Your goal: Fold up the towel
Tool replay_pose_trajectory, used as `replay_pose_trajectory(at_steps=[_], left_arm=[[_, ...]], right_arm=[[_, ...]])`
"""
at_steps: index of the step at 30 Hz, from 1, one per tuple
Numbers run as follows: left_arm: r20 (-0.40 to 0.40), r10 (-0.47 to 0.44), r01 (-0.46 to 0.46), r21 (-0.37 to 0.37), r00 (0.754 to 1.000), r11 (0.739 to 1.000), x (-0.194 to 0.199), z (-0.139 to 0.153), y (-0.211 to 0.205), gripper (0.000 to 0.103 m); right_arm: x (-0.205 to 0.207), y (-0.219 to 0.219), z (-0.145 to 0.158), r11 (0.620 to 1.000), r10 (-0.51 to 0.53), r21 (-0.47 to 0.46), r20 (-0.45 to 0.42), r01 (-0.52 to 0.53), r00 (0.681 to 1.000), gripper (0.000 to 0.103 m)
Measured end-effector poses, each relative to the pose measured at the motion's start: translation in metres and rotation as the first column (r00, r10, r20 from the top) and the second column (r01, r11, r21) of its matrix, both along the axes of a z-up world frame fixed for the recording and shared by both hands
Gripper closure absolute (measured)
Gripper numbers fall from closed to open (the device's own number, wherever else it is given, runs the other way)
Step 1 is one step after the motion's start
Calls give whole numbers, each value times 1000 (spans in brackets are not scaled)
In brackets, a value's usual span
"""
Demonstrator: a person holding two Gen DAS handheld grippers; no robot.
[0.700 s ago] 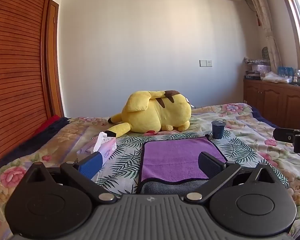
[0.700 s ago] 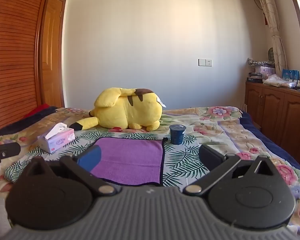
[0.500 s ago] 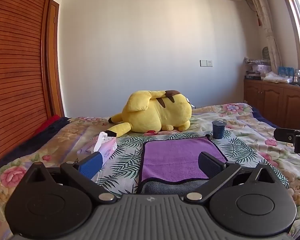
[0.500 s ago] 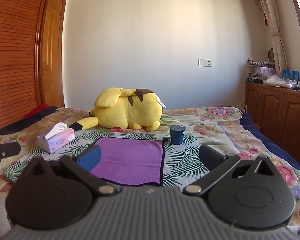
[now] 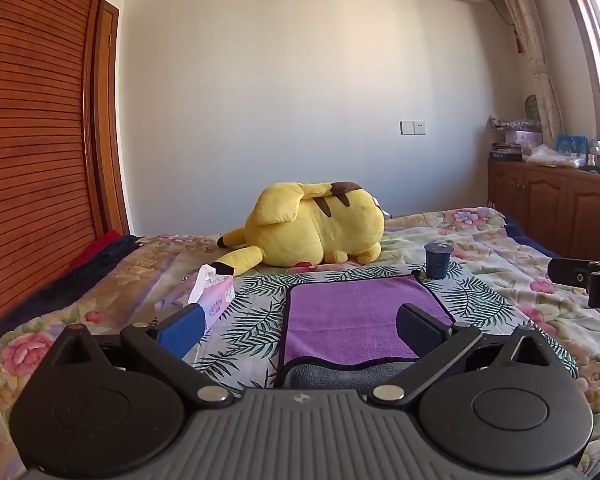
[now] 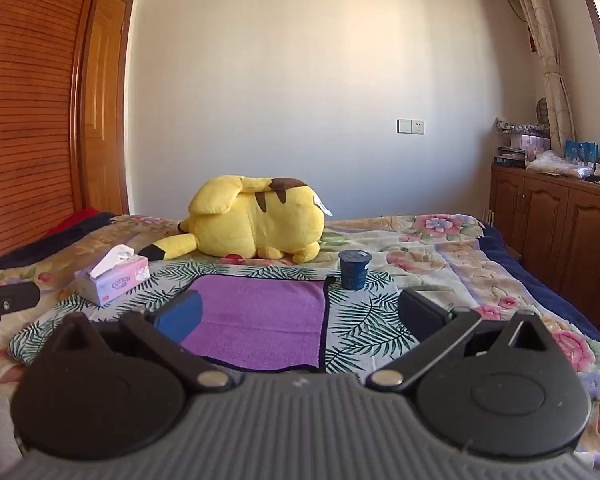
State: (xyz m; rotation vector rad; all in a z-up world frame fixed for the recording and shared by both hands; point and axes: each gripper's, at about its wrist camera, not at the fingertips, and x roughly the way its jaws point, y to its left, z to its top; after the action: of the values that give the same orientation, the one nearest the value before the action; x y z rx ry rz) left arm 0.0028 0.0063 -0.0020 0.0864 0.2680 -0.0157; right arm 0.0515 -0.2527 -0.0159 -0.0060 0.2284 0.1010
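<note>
A purple towel (image 5: 356, 316) with a dark border lies flat on the flowered bedspread, its near edge turned up to show the grey underside (image 5: 340, 376). It also shows in the right wrist view (image 6: 260, 320). My left gripper (image 5: 300, 330) is open and empty, held above the towel's near left part. My right gripper (image 6: 300, 318) is open and empty, above the towel's near right edge. Each gripper shows at the edge of the other's view: the right gripper (image 5: 588, 280) and the left gripper (image 6: 4, 304).
A yellow plush toy (image 5: 316, 228) lies at the back of the bed. A pink tissue box (image 5: 216, 300) stands left of the towel. A dark blue cup (image 5: 438, 260) stands at its far right corner. Wooden cabinets (image 6: 560, 232) line the right wall.
</note>
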Motion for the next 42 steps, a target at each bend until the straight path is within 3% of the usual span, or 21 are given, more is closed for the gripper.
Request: replay_pose_trajectory(at_steps=[42], left_arm=[[-4, 1, -1, 5, 1000, 1000, -3, 0, -6, 16]], right_arm=[[1, 0, 0, 1000, -1, -2, 2, 1, 1000, 0]])
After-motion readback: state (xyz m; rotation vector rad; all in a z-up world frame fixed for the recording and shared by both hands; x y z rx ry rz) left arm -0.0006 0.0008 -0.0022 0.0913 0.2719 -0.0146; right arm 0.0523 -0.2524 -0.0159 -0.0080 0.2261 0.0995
